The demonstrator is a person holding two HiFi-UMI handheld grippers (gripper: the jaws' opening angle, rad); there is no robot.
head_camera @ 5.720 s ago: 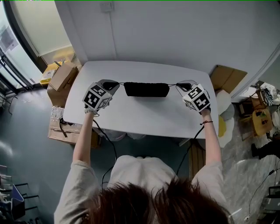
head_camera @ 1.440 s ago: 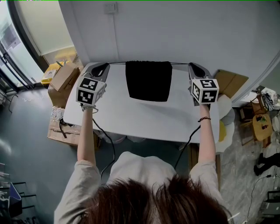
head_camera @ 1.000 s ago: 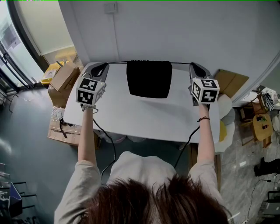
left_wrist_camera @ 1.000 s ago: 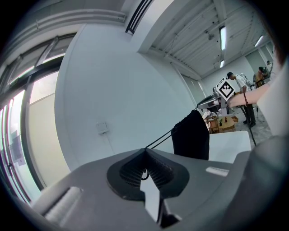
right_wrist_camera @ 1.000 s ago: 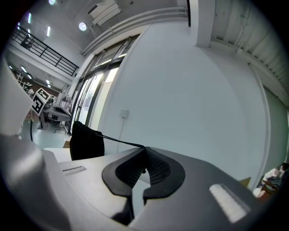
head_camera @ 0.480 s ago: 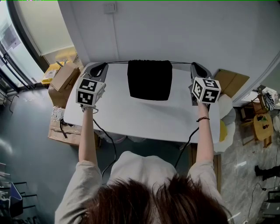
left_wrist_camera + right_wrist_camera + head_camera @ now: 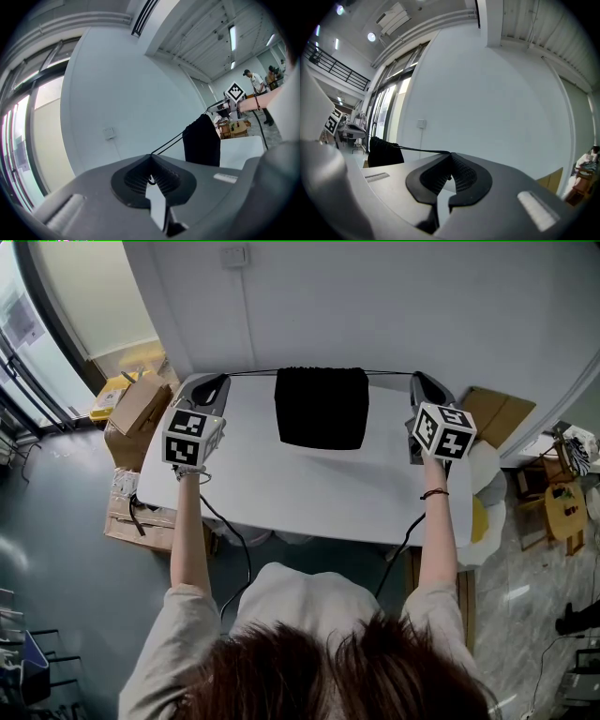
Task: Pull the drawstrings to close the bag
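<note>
In the head view, the black fabric drawstring bag (image 7: 322,407) hangs at upper centre over the white worktop (image 7: 281,484). It is strung on thin black drawstrings (image 7: 251,373) pulled taut between the left hand-held gripper (image 7: 216,382) and the right hand-held gripper (image 7: 424,382), so the closing pull looks nearly spent and a last outward tug seems due. The left gripper view adds what that one lacks: its jaws clenched on the drawstrings, two strands running to the bag right of centre. The right gripper view shows its jaws pinching the drawstrings too, with the bag at far left.

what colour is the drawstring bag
The bag is plain black; the head view shows it best.
</note>
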